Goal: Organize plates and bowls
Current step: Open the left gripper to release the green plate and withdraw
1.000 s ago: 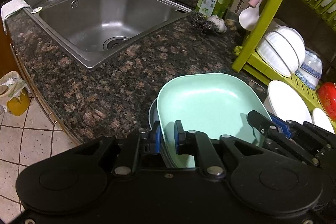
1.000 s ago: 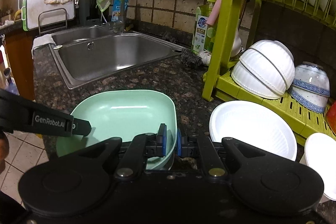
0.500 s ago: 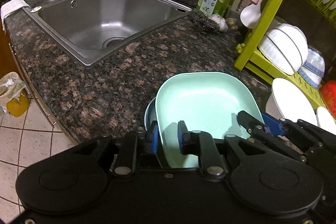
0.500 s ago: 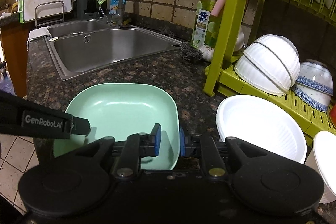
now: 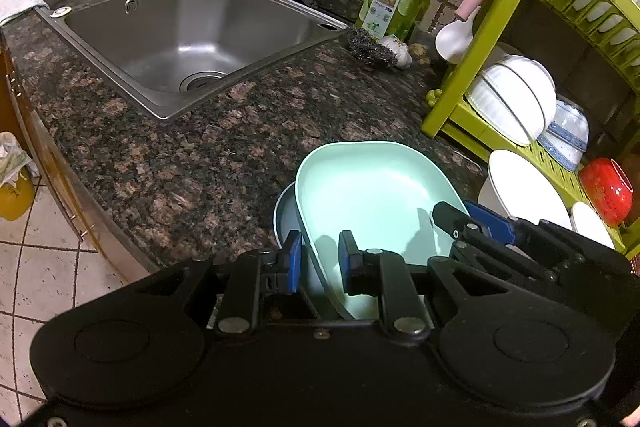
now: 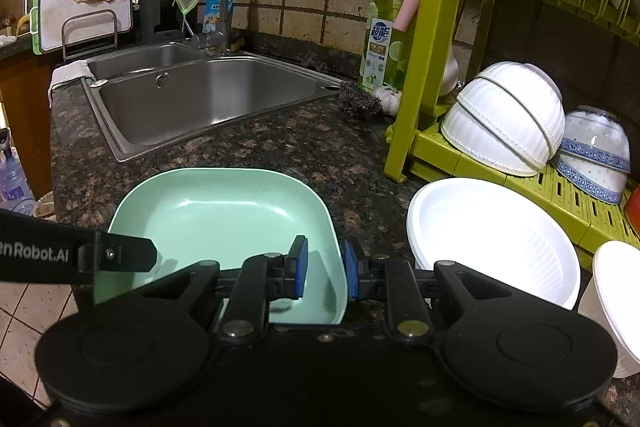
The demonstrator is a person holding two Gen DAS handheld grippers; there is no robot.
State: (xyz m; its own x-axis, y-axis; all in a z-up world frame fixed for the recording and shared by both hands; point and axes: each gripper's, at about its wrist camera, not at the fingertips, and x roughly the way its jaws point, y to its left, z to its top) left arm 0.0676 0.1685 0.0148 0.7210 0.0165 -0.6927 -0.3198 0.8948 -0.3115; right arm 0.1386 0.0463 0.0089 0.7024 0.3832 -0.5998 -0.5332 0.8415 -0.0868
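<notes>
My left gripper [image 5: 318, 261] straddles the left rim of the mint-green plate [image 5: 372, 195]. Its blue pads stand apart on either side of that rim, with visible gaps; I judge no clamping force is applied. My right gripper [image 6: 323, 269] straddles the plate's right rim in the same way, pads apart, not pressing.

Location: the mint-green plate rests on a grey plate [image 5: 285, 223], only an edge of which shows at the left. Both sit on the granite counter [image 5: 200, 147], near its front edge, between the sink [image 5: 188, 35] and the green dish rack [image 6: 416, 67]. A white plate [image 6: 492, 239] lies just beside it on the right.

Hazards:
- If one side closes before the other, the plate may pivot or slide on the grey plate beneath.
- If the left pads close too low, they may catch the grey plate's rim and drag it toward the counter edge.
- The rim is smooth and sloped; a shallow bite could slip on lifting.
- A swing to the right could strike the white plate or the rack post.

Orientation: the plate is a rounded rectangle, lying flat, open face up. Its long axis appears to run front to back, from me toward the tiled wall, though the fisheye distortion makes this uncertain.
</notes>
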